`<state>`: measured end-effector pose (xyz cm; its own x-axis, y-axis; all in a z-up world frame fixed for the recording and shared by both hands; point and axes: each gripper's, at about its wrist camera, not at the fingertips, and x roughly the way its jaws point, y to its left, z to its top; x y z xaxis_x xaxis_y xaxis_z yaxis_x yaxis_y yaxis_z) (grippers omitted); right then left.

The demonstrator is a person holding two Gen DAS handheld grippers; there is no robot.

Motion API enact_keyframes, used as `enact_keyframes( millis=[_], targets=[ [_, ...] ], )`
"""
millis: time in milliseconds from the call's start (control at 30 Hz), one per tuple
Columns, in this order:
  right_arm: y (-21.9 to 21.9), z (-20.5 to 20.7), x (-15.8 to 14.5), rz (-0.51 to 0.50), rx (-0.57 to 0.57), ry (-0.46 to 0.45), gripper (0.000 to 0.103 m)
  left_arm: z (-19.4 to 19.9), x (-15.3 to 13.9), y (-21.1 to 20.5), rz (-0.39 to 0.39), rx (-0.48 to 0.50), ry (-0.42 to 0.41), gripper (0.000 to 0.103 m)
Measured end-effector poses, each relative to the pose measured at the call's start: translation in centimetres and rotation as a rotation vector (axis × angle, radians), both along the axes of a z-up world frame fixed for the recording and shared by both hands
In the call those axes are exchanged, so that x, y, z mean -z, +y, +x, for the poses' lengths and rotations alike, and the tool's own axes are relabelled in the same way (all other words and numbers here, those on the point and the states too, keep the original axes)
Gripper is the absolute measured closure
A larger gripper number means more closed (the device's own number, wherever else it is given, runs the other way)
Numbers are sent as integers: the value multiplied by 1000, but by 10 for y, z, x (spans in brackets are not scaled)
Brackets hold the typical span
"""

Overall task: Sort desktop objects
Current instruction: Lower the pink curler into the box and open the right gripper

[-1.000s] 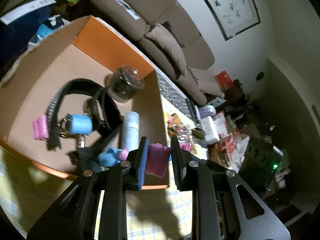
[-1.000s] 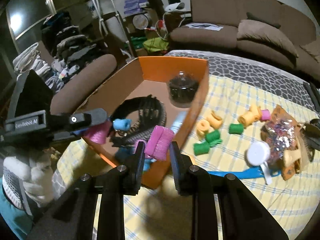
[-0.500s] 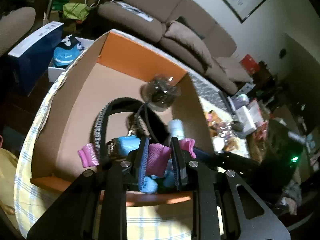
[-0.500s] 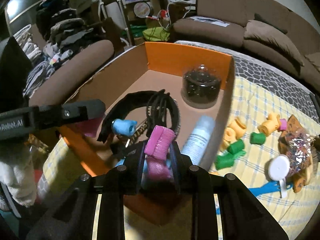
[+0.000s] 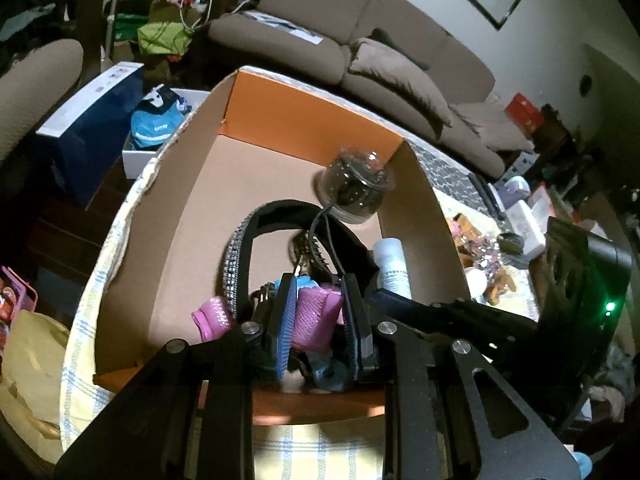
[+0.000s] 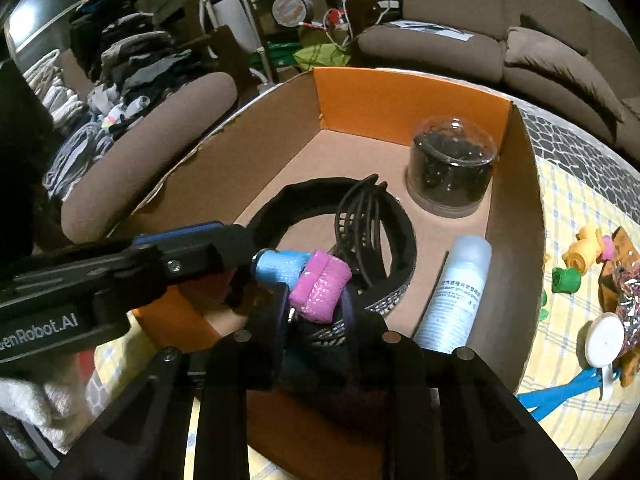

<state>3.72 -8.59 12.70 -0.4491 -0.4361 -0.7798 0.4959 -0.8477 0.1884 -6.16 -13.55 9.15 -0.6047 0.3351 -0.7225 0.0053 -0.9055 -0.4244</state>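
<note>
An orange cardboard box point(image 5: 304, 120) point(image 6: 400, 96) stands on the yellow checked cloth. My left gripper point(image 5: 318, 292) hangs over its near end, shut on a pink mesh hair roller point(image 5: 316, 320). In the right wrist view that gripper point(image 6: 236, 248) reaches in from the left. My right gripper point(image 6: 314, 296) is also over the near end of the box. Its jaws are opening, and a second pink roller point(image 6: 324, 292) sits tilted between the pads, still touching both. The right gripper's dark fingers point(image 5: 384, 296) show just right of the left one.
Inside the box lie black headbands point(image 6: 396, 220), a blue roller point(image 6: 280, 266), a white spray bottle point(image 6: 460, 288), a dome-lidded jar point(image 6: 452, 168) and another pink roller point(image 5: 212, 316). Yellow rollers point(image 6: 580, 252), a green roller point(image 6: 566, 280) and a blue comb point(image 6: 560, 396) lie on the cloth to the right.
The right gripper has come forward and down over the box with its roller, which now sits tilted. The left gripper has turned in place, still holding its roller.
</note>
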Motion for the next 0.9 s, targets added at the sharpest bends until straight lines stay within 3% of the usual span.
enact_keyframes(
  millis=[100,300,500,633,767,900],
  targets=[
    [3,0,-3,-7,12,9,73,1,-3,-2,-15,-16,9,82],
    [15,1,-18,-31,59,57,64,4,-10,-5,-64,-39,39,68],
    [28,3,-33,-12,119,140,43,8,-18,-7,-152,-80,68,39],
    [35,1,-35,-4,149,162,22,9,-19,-7,-173,-93,76,22],
    [40,-2,-34,8,165,161,14,8,-19,-6,-169,-94,82,1],
    [47,-2,-32,24,183,166,9,8,-20,-1,-161,-80,84,0]
  ],
)
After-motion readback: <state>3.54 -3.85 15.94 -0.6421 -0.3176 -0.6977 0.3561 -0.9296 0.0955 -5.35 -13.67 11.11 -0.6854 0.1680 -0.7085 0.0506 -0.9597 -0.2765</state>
